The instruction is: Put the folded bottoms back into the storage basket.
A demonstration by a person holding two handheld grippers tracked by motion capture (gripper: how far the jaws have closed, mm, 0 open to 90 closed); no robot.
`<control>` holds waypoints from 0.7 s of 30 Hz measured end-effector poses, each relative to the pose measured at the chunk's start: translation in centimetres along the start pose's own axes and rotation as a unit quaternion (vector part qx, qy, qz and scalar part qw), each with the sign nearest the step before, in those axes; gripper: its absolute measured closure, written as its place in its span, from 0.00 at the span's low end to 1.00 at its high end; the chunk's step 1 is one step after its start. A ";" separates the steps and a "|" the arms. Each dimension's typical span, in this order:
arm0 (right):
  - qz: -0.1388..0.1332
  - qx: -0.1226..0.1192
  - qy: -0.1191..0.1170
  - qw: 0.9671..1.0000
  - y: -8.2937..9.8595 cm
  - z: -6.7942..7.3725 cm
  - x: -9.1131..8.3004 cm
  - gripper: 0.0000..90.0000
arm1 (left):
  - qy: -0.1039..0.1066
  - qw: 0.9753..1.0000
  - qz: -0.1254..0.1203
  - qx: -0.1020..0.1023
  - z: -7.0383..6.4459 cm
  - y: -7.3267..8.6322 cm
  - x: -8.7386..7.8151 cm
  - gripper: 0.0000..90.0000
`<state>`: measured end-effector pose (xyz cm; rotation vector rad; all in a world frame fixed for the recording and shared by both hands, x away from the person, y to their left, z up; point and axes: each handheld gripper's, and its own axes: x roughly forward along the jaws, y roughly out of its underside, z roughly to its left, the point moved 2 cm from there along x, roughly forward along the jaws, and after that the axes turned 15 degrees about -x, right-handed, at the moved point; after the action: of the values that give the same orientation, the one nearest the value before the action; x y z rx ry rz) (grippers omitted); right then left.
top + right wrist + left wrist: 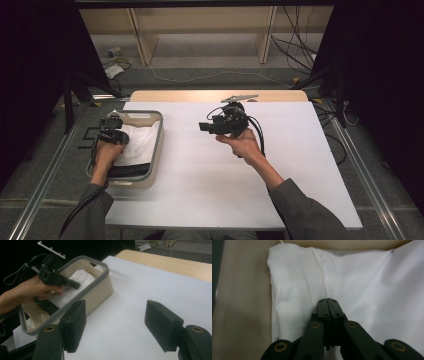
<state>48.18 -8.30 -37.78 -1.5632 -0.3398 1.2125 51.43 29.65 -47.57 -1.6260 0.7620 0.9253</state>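
- Dark surrounds, grey floor with loose cables beyond; white-topped table (210,170) with a bare wooden strip along its far edge.
- Beige plastic basket with a grey rim (156,145) sits at the table's left edge, near the far-left corner. White cloth with a stitched seam (362,290) lies inside it; a dark item lies at the basket's near end, too dim to name.
- Left hand-held gripper (327,301) is down in the basket, jaws closed together on the white cloth just beside the seam. A pinch of fabric seems caught, though the fold between the tips is hard to make out.
- Right hand-held gripper (115,327) hangs above mid-table, jaws spread wide, empty, pointed toward the basket.
- Judged step: taking hold of the cloth to draw it out. Next move calls for a straight lift clearing the grey rim, with the right gripper ready to take a second corner.
- Room: broad bare table right of the basket for laying cloth out; basket walls crowd the left gripper; left table edge is just beside the basket.
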 end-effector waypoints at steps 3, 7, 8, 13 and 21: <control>-0.006 0.002 0.001 1.000 0.4 0.0 -0.4 0.38 | 0.000 1.000 -0.010 -0.005 0.1 0.0 -0.4 0.99; -0.012 0.001 0.005 1.000 0.8 -0.1 -1.2 0.37 | 0.018 1.000 -0.017 -0.013 0.3 -0.1 -1.1 0.98; -0.015 0.001 0.006 1.000 0.8 -0.1 -1.3 0.37 | 0.022 0.999 -0.018 -0.014 0.3 -0.1 -1.3 0.97; -0.021 -0.001 0.012 1.000 1.2 -0.2 -2.1 0.36 | 0.046 0.999 -0.024 -0.016 0.0 -0.2 -2.2 0.89; -0.027 -0.004 0.018 0.999 2.0 0.0 -2.9 0.35 | 0.080 0.997 -0.018 -0.005 -1.2 0.0 -3.3 0.64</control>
<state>46.22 -11.18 -37.98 -1.5722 -0.3615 1.1411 50.07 28.58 -44.53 -1.7323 0.8357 0.7818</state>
